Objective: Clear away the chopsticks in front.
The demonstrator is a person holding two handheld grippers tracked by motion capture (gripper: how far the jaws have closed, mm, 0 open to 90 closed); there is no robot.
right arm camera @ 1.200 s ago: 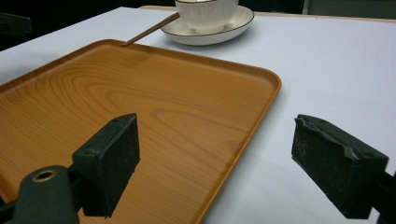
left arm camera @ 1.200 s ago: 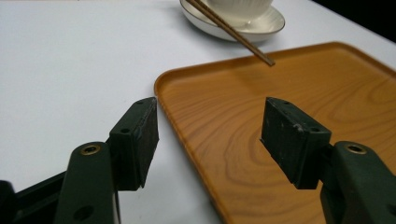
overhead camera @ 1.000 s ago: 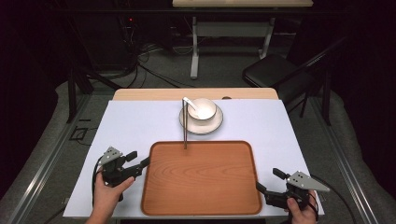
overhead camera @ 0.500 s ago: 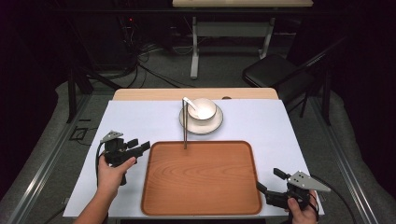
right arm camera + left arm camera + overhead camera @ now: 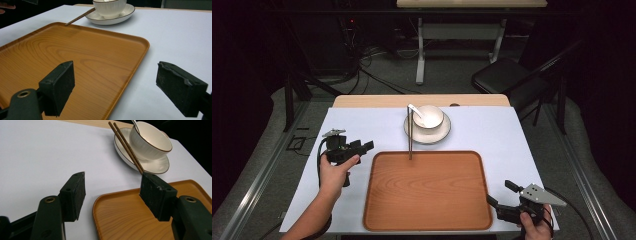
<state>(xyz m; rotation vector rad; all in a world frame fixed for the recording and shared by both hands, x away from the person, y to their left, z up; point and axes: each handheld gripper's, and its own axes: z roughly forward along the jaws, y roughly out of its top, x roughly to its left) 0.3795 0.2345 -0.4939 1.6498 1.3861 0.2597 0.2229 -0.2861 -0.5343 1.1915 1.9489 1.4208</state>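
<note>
Wooden chopsticks (image 5: 127, 147), two of them, lie ahead of the left gripper (image 5: 112, 192) with jaws apart, from one saucer (image 5: 152, 166) to one tray (image 5: 140, 220). Right gripper (image 5: 115, 87) jaws stand apart too.

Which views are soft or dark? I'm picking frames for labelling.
High view: table brightly lit, room behind nearly black, detail slightly soft. Left gripper view: jaws blurred up close, bowl and chopsticks sharper. Right gripper view: near jaws soft, tray grain clear.
</note>
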